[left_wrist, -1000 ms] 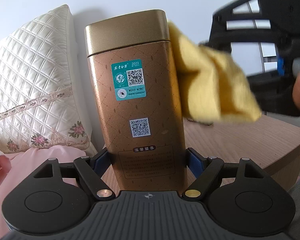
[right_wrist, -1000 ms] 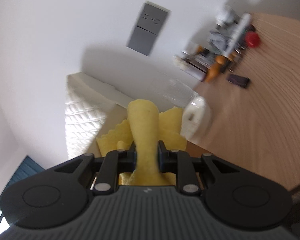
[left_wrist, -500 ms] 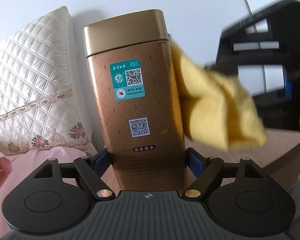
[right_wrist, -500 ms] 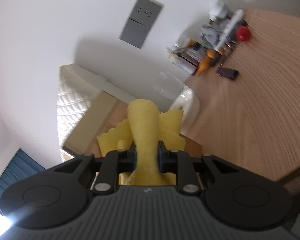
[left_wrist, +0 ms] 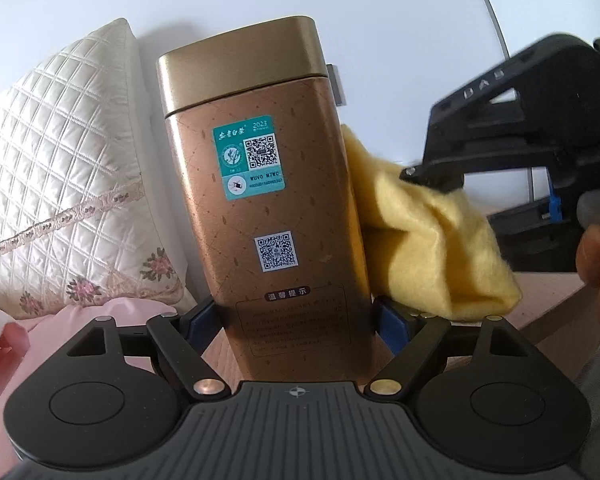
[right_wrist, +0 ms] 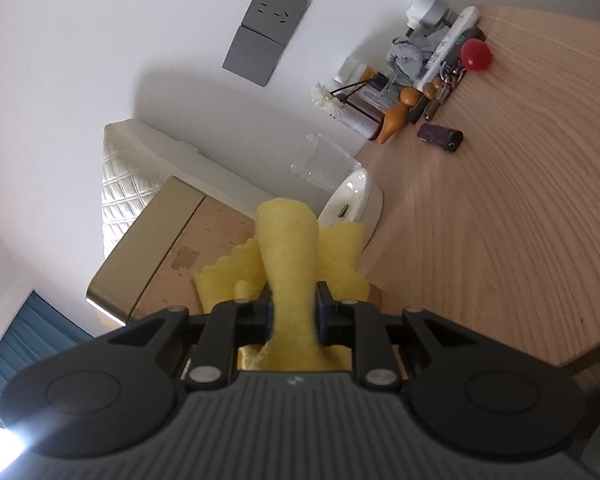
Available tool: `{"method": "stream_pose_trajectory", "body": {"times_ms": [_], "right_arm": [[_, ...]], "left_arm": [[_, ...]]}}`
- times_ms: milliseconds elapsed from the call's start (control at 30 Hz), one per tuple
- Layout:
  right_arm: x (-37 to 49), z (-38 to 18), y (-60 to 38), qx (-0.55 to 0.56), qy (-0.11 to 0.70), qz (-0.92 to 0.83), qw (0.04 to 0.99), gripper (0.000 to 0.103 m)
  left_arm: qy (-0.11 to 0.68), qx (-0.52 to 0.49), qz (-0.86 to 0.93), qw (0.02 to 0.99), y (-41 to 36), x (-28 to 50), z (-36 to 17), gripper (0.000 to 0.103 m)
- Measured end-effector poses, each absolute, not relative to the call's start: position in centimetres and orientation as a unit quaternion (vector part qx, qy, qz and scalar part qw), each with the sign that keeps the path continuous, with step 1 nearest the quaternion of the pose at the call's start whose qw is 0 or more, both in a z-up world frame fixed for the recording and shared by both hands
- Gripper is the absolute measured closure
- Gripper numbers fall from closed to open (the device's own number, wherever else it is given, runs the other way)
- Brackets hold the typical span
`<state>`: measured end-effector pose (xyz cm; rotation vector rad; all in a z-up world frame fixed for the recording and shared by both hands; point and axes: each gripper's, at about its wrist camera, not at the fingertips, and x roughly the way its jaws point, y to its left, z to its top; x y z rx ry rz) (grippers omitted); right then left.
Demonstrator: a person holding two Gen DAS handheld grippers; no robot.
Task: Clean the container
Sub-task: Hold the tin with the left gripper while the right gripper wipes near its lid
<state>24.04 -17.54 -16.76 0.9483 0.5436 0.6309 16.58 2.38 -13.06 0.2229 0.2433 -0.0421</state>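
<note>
wall (right_wrist: 80, 80): plain white | socket panel (right_wrist: 266, 50): grey, fixed on wall | desk (right_wrist: 520, 220): light wood, curved grain, small clutter at far edge | pillow (left_wrist: 60, 168): cream, quilted, floral trim, leaning on wall | curtain (right_wrist: 24, 340): blue, strong light below it

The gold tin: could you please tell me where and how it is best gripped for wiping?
Grip the gold tin low on its body, as the left gripper does, fingers on its narrow sides. That leaves the upper walls and lid free for the yellow cloth.
</note>
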Motion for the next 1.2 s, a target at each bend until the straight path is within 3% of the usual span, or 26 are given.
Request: {"method": "stream_pose_trajectory", "body": {"times_ms": [233, 500, 833, 1200], "right_arm": [[24.1, -14.8, -17.7, 0.447, 0.211, 0.331, 0.804, 0.081], [25.2, -17.0, -17.7, 0.442, 0.266, 0.305, 0.800, 0.081], [25.2, -14.4, -17.5, 0.435, 0.220, 0.330, 0.808, 0.081], [26.0, -15.2, -16.7, 0.413, 0.262, 0.308, 0.816, 0.081]], "left_arm": [[0.122, 0.111, -0.023, 0.986, 2.4, 16.3, -13.1, 0.019], [0.123, 0.111, -0.026, 0.986, 2.4, 16.2, -13.2, 0.019], [0.123, 0.110, -0.026, 0.986, 2.4, 16.1, -13.2, 0.019], [0.125, 0.109, -0.018, 0.986, 2.7, 15.8, -13.1, 0.019]]}}
